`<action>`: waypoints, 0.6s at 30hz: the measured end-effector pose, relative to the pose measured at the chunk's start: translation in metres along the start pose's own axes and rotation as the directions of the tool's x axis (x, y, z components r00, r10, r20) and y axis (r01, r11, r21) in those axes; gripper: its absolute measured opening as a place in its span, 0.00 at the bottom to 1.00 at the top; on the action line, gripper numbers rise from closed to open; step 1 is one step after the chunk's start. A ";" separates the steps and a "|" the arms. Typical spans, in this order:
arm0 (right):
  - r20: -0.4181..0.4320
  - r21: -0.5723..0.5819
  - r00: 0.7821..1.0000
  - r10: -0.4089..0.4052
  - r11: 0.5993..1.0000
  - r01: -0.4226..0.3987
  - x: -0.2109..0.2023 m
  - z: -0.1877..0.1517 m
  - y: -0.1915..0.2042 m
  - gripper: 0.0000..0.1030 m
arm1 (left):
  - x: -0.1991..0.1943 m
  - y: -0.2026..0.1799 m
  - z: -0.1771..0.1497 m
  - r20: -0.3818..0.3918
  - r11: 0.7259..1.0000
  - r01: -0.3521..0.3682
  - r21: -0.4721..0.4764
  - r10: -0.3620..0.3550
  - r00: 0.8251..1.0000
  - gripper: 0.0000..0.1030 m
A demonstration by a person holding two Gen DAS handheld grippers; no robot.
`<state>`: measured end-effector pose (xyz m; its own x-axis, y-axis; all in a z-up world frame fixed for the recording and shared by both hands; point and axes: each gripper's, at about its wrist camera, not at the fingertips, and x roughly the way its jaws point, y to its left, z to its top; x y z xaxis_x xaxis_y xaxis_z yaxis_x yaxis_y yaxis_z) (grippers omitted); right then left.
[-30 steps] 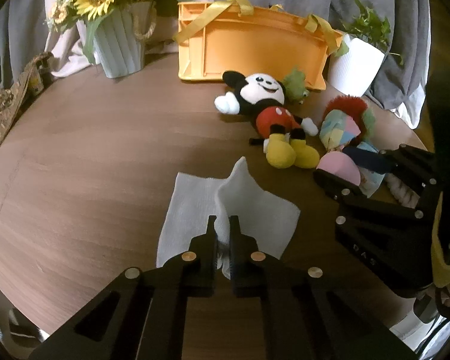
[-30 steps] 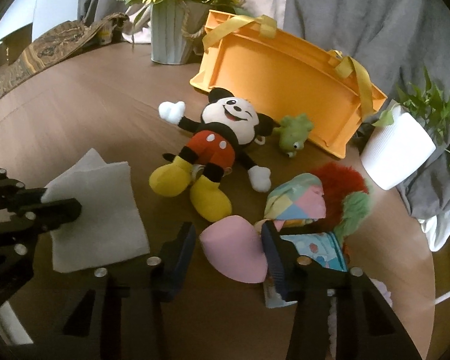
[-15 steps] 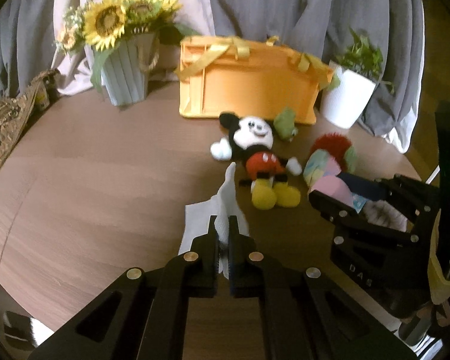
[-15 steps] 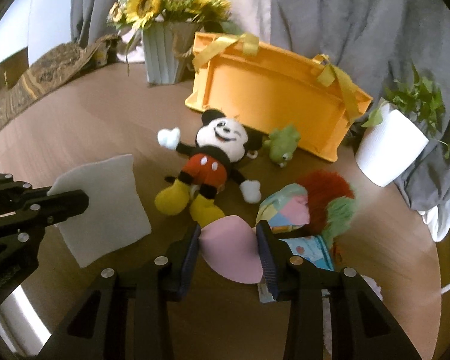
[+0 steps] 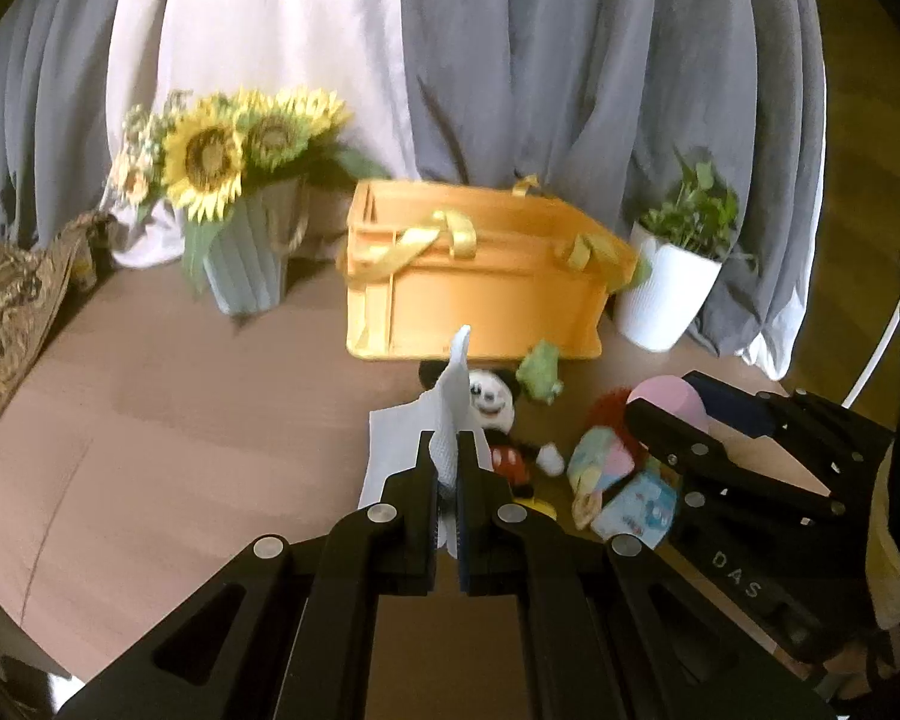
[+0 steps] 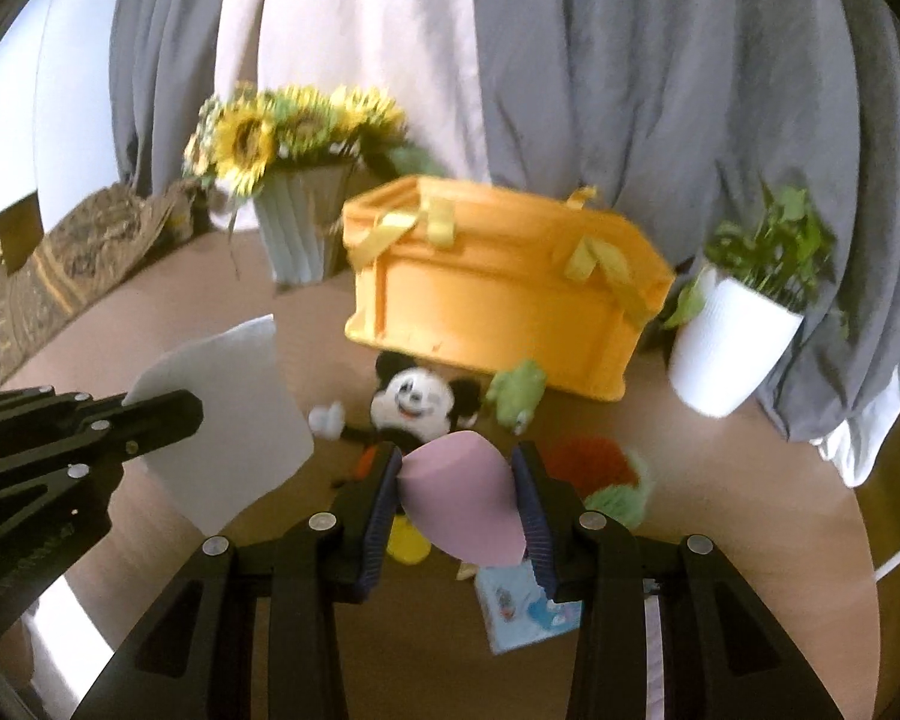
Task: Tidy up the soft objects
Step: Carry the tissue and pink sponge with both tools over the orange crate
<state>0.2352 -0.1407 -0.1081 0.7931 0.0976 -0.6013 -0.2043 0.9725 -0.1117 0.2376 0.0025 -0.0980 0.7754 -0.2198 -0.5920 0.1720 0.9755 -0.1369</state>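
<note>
Above the table (image 5: 150, 420), left tongs (image 5: 447, 468) pinching white cloth (image 5: 450, 408), right tongs (image 6: 459, 498) clamping pink sponge (image 6: 462, 498).

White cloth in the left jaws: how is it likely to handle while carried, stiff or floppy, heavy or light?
Probably floppy: the cloth is pinched at one spot by the left gripper and the rest drapes in folds. Yet in the right wrist view it hangs as a fairly flat sheet, so perhaps it has some body. It looks light, since a narrow pinch seems to carry it.
</note>
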 end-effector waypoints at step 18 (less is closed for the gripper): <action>0.219 0.066 0.974 -0.054 0.997 0.040 -0.026 0.065 -0.019 0.38 | -0.019 -0.002 0.074 0.213 0.999 0.017 0.042 -0.026 0.977 0.06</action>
<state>0.2558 -0.1476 -0.0391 0.9095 0.0891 -0.4061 -0.1341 0.9874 -0.0835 0.2671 0.0049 -0.0276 0.8823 -0.2390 -0.4055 0.2106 0.9709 -0.1140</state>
